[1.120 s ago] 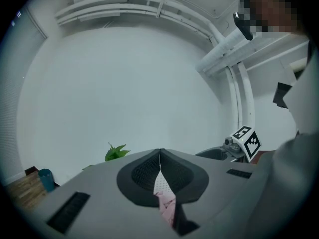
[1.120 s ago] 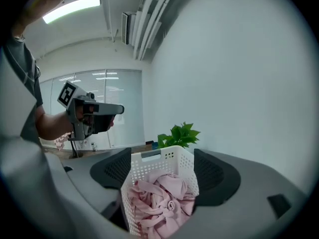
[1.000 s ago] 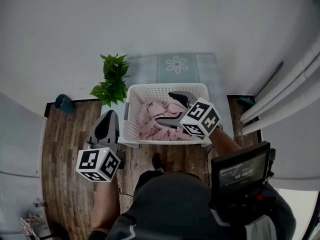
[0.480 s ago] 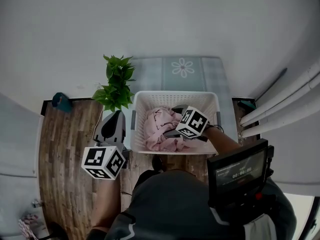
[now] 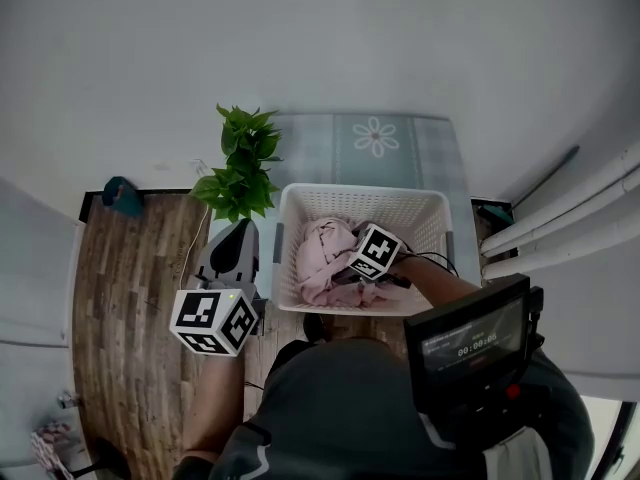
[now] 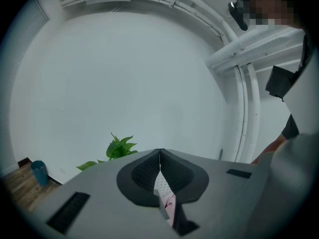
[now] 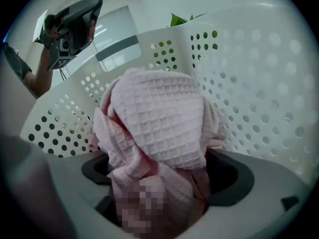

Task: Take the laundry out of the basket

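A white perforated laundry basket (image 5: 420, 213) stands on the floor and holds a heap of pink laundry (image 5: 322, 258). My right gripper (image 5: 345, 268) points steeply down into the basket. Its jaws have just been opening and now stand wide, with the pink waffle-weave cloth (image 7: 159, 118) bulging between them. The basket wall (image 7: 249, 83) curves close around this gripper. My left gripper (image 5: 237, 232) hovers outside the basket's left side, nearly level. Its jaws are shut with nothing held (image 6: 159, 153).
A green potted plant (image 5: 243, 163) stands just beyond the left gripper, by the basket's far left corner. A pale mat with a flower print (image 5: 375, 138) lies behind the basket. White pipes (image 5: 570, 218) run along the right. A small screen (image 5: 470, 340) hangs at my chest.
My right gripper has dropped from above the basket down into the pink laundry, tipping downward and spreading its jaws. The left gripper has drifted slightly forward beside the basket.
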A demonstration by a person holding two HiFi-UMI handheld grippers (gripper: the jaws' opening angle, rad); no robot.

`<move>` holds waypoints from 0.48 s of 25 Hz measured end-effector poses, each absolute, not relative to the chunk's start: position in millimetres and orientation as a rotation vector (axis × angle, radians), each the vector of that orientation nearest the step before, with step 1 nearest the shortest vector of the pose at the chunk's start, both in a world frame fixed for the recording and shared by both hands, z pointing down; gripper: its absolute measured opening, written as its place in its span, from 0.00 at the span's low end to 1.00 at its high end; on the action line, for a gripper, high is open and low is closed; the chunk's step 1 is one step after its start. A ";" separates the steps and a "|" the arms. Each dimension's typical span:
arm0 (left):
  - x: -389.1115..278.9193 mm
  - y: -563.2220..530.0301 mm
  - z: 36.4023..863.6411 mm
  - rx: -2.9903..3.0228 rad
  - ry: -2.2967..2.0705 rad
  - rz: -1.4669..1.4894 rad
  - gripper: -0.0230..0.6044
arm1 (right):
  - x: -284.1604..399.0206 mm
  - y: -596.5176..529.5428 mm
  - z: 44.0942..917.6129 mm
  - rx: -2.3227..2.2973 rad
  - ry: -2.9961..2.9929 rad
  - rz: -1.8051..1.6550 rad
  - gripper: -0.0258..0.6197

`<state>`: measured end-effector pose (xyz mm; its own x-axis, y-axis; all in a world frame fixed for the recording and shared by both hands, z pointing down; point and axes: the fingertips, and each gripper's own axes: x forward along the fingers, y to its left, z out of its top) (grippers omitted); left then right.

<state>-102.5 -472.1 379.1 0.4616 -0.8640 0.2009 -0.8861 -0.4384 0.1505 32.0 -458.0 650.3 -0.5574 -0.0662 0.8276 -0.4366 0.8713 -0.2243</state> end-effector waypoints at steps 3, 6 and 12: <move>-106.5 -473.1 382.6 2.470 -1.514 0.145 0.05 | 30.0 -460.6 657.9 0.371 -2.120 0.520 0.84; -111.5 -472.6 386.3 2.457 -1.522 0.151 0.05 | 28.2 -459.9 663.9 0.371 -2.117 0.525 0.84; -113.9 -466.0 391.5 2.451 -1.493 0.148 0.05 | 20.1 -461.8 670.4 0.383 -2.100 0.444 0.84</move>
<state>-113.9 -466.0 391.5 0.4646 -0.8568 0.2238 -0.8840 -0.4341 0.1733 20.1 -461.8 670.4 -0.5238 -0.0990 0.8460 -0.4326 0.8865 -0.1642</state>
